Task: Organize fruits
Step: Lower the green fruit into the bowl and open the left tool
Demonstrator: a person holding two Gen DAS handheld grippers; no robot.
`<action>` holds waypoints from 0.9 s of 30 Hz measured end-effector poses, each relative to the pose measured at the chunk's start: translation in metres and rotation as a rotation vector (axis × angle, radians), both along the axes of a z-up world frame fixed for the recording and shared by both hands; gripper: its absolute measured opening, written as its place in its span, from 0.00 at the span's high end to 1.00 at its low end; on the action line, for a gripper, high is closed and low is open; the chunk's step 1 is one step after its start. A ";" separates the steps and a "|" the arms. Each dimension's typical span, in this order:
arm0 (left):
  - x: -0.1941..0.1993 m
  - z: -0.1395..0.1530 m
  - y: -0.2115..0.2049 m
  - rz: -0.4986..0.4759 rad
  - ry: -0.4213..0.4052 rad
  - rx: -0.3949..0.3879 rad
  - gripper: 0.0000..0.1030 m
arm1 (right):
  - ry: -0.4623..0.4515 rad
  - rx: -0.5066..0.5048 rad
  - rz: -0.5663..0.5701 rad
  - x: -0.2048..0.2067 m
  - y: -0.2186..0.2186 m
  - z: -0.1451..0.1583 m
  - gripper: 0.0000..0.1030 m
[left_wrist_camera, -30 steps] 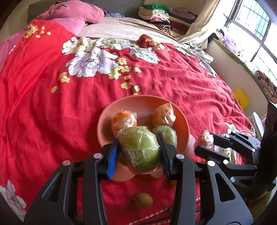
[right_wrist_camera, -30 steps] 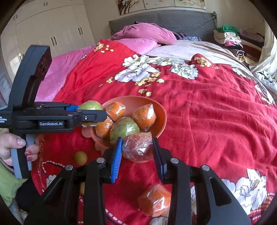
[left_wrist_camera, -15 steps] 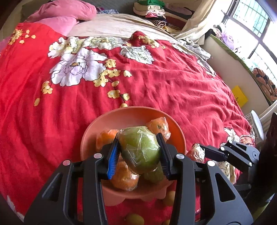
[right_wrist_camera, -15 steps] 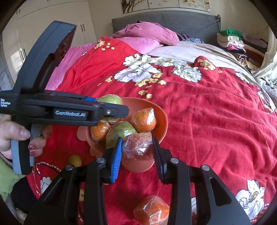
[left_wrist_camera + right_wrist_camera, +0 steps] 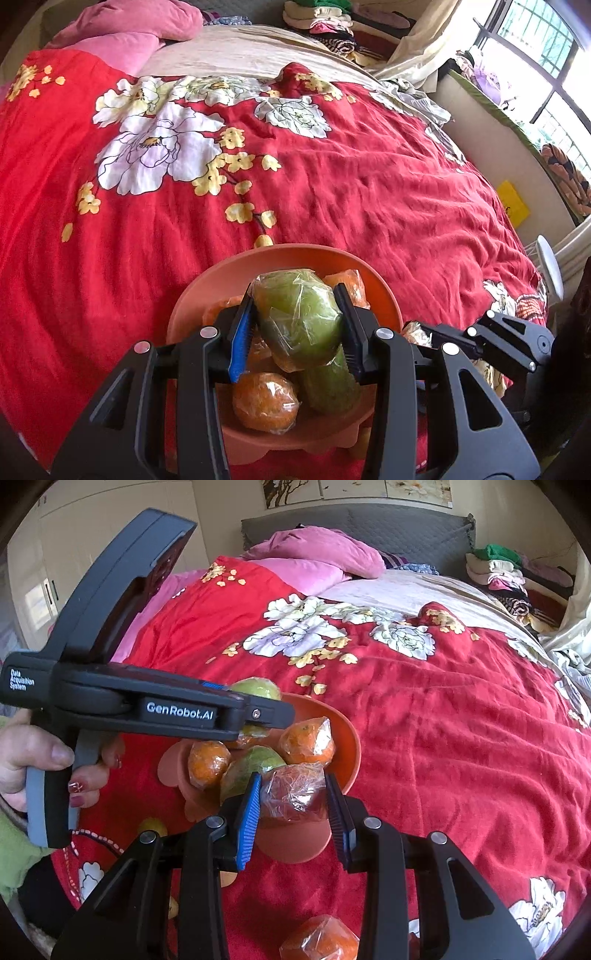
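**Q:** Above the bowl — what does each hand-held gripper carry, and where do the fruits sit?

**A:** The left hand-held gripper [image 5: 298, 326] is clamped on a green fruit [image 5: 299, 317] wrapped in clear film, held over the orange bowl [image 5: 236, 273]. The bowl rests on the red flowered bedspread [image 5: 369, 192]. It already contains wrapped oranges [image 5: 265, 402] and a second green fruit [image 5: 328, 387]. The right hand-held gripper [image 5: 293, 805] grips a dark red wrapped fruit [image 5: 293, 794] at the bowl's near rim.

**Q:** What could go wrong from here?

**A:** Three risks appear likely. First, the film is slick, so either fruit may slide in its grip. Second, the bowl looks crowded; a fruit let go onto the pile could roll over the rim. Third, the bowl stands on soft bedding, so a push on its edge may tip it.

**Q:** Do the two tools threaten each other?

**A:** Probably. In the right wrist view the left tool crosses just above the bowl, near the right one, so simultaneous placing risks a collision.

**Q:** Is anything left outside?

**A:** Yes: a wrapped orange [image 5: 319, 938] and a small yellow-green fruit [image 5: 152, 827] lie loose on the bedspread nearby.
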State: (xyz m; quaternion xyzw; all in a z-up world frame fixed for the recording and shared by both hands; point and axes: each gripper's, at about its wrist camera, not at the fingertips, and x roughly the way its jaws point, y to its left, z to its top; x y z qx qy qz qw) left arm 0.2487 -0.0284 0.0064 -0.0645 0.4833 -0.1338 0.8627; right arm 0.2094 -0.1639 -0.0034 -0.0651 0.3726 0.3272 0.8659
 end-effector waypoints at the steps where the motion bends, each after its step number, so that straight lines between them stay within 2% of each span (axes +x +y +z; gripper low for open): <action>1: 0.001 0.000 0.000 -0.001 0.000 0.000 0.68 | 0.002 -0.002 -0.001 0.001 0.000 -0.001 0.68; 14: -0.007 -0.002 -0.005 -0.020 0.011 -0.029 0.68 | 0.011 0.007 -0.013 0.003 -0.001 -0.006 0.66; 19: -0.007 -0.003 -0.005 -0.013 0.011 -0.032 0.68 | 0.014 0.013 -0.019 0.003 -0.003 -0.006 0.59; 27: -0.007 -0.003 -0.003 0.000 0.012 -0.028 0.68 | -0.002 0.020 -0.029 -0.001 -0.008 -0.004 0.54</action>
